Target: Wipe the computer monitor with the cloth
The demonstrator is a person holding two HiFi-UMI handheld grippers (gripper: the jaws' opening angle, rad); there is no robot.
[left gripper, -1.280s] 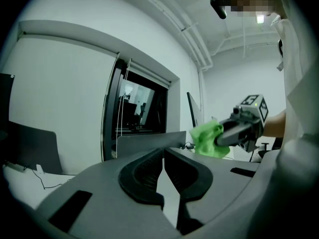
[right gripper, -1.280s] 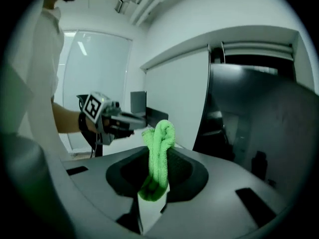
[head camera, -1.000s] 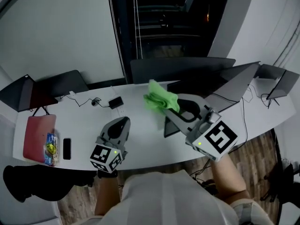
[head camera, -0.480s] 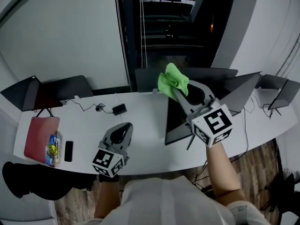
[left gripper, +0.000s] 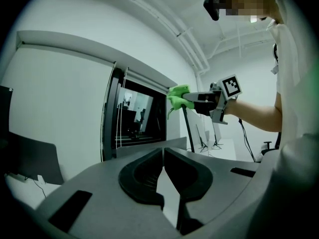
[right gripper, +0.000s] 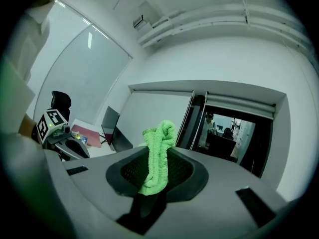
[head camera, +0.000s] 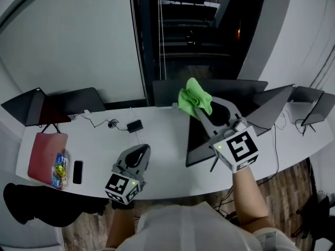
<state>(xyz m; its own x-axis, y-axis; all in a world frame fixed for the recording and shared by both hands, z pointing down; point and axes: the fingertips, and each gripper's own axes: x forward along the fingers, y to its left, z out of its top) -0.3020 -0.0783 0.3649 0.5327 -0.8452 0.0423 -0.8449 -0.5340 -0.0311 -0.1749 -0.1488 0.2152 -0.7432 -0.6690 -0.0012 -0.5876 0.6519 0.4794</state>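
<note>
No box or tray shows, only a flat pink case (head camera: 46, 146) on the white curved surface (head camera: 94, 135), far out to the left of the left tongs (head camera: 140, 149), with a colourful packet (head camera: 59, 167) lying on its near end and a black phone (head camera: 77, 171) just beside it. The bright green looped-pile cloth (head camera: 193, 97) is pinched in the right tongs (head camera: 201, 113), whose jaws are closed on it. In the right gripper view the cloth (right gripper: 157, 151) stands as a doubled, bunched fold, its rounded top rising past the tips and its tail hanging down between them. The cloth sits at the upper edge of the thin dark computer monitor (head camera: 198, 140), which stands under the right tongs. The left tongs (left gripper: 163, 151) are held low over the surface, jaws together at the tips with nothing between.
</note>
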